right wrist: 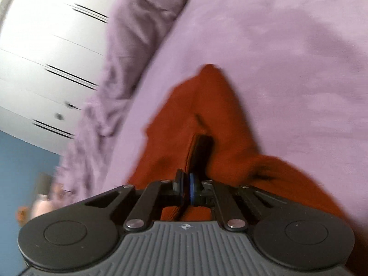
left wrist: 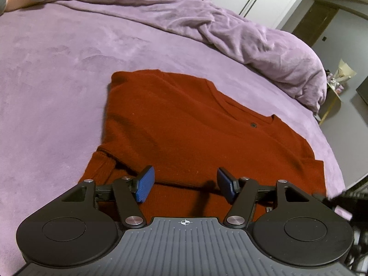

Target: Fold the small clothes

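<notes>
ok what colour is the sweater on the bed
Rust red, a plain knit; the sweater shows best in the left wrist view, lying on the purple bed cover.

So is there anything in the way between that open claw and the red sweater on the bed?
Nothing visible. The left gripper hangs open right over the red sweater, with only air between its blue pads and the knit. The right gripper looks already shut on a fold of the sweater.
</notes>
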### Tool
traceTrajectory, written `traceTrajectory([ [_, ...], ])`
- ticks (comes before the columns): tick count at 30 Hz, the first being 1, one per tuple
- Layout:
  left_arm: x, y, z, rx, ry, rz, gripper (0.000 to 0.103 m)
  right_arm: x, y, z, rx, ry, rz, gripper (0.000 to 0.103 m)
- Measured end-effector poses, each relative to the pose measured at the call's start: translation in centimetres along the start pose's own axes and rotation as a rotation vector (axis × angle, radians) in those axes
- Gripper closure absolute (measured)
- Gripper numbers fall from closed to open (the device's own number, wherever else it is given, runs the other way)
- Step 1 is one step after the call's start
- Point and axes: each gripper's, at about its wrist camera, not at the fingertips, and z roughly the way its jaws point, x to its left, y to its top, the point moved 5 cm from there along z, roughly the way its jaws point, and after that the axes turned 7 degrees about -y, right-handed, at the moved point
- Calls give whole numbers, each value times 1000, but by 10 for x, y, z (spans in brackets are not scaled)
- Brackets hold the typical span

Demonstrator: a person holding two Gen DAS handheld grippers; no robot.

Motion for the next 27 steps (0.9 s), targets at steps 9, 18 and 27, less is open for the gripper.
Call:
traceTrajectory([
  [9,-1,-2,0,6,8,11,37,-3,-18,-22,35,41,49,47],
  [18,0,-7,-3,26,24,24,36,8,4,16,-3,3,25,97],
  [27,12,-15,-24,41,45,47,36,0,4,3,-16,8,-133,94],
])
